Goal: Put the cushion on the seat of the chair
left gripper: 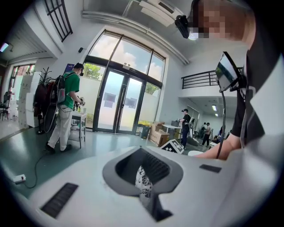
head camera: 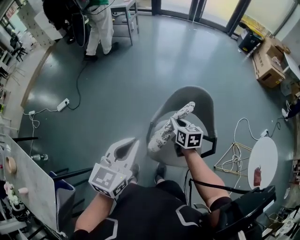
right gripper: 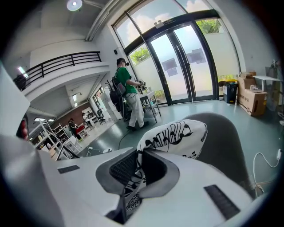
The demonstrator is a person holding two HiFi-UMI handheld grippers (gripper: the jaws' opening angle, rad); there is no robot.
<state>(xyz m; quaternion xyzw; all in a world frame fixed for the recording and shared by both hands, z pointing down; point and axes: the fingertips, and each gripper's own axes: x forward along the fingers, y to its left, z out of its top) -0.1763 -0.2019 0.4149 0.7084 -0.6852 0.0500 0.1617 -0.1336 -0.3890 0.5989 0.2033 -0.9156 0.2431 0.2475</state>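
Note:
The cushion (head camera: pixel 164 133), white with a black pattern, hangs tilted over the pale seat (head camera: pixel 174 158) of the grey shell chair (head camera: pixel 187 96), its upper end by the backrest. My right gripper (head camera: pixel 176 125) is shut on it. In the right gripper view the fabric (right gripper: pixel 177 137) rises out of the pinched jaws (right gripper: pixel 135 177) in front of the chair back (right gripper: pixel 222 142). My left gripper (head camera: pixel 136 141) lies just left of the cushion's near end. In the left gripper view a strip of patterned fabric (left gripper: pixel 143 186) sits in the slot of its closed jaws.
A person (head camera: pixel 101 28) stands by a small table (head camera: pixel 124 9) at the far left. A power strip (head camera: pixel 63 104) and its cable lie on the floor. Cardboard boxes (head camera: pixel 267 65) stand at the right, with a round white table (head camera: pixel 262 161) and a wire frame (head camera: pixel 232 157) beside the chair.

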